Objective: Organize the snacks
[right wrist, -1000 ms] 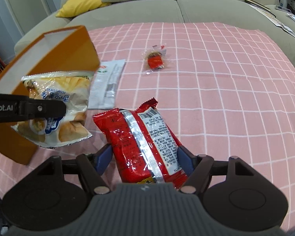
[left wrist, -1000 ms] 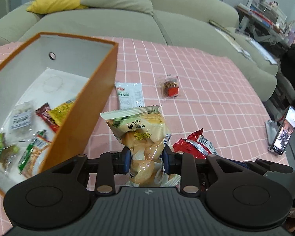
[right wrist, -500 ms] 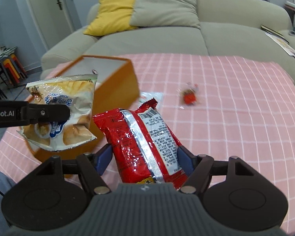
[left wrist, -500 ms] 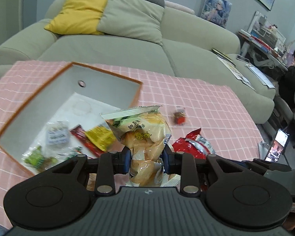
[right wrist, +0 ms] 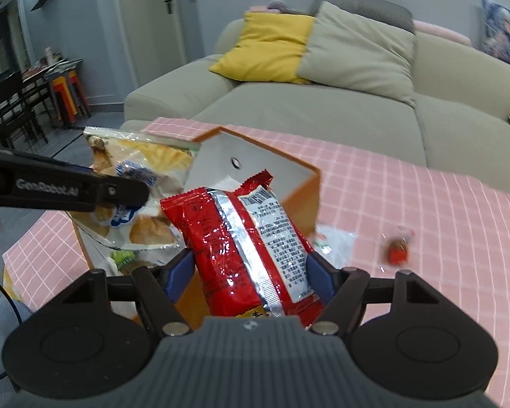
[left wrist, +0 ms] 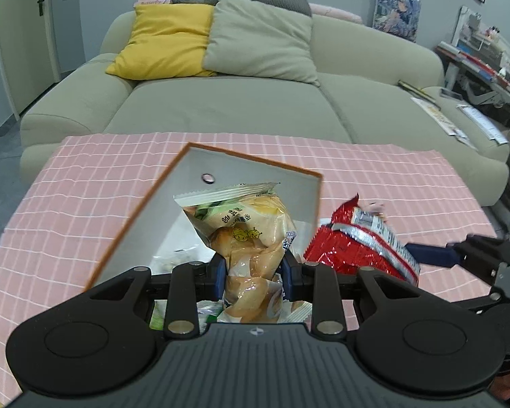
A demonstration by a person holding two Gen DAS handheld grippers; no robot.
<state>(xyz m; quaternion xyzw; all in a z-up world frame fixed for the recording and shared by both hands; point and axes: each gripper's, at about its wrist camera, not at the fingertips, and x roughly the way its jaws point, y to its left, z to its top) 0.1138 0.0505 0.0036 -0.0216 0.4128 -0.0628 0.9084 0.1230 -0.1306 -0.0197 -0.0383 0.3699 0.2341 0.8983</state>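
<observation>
While your left gripper (left wrist: 254, 270) hung over the open orange box (left wrist: 146, 204), its fingers were clamped on the yellow bread packet (left wrist: 244, 238) — raised above the box's white interior. Your right gripper (right wrist: 250, 268) had its fingers closed against the sides of the red snack bag (right wrist: 244, 238), just beside the box's right wall. A small red-wrapped snack (right wrist: 398, 250) and a white packet (right wrist: 335, 246) lay on the pink-checked tabletop (right wrist: 425, 204).
</observation>
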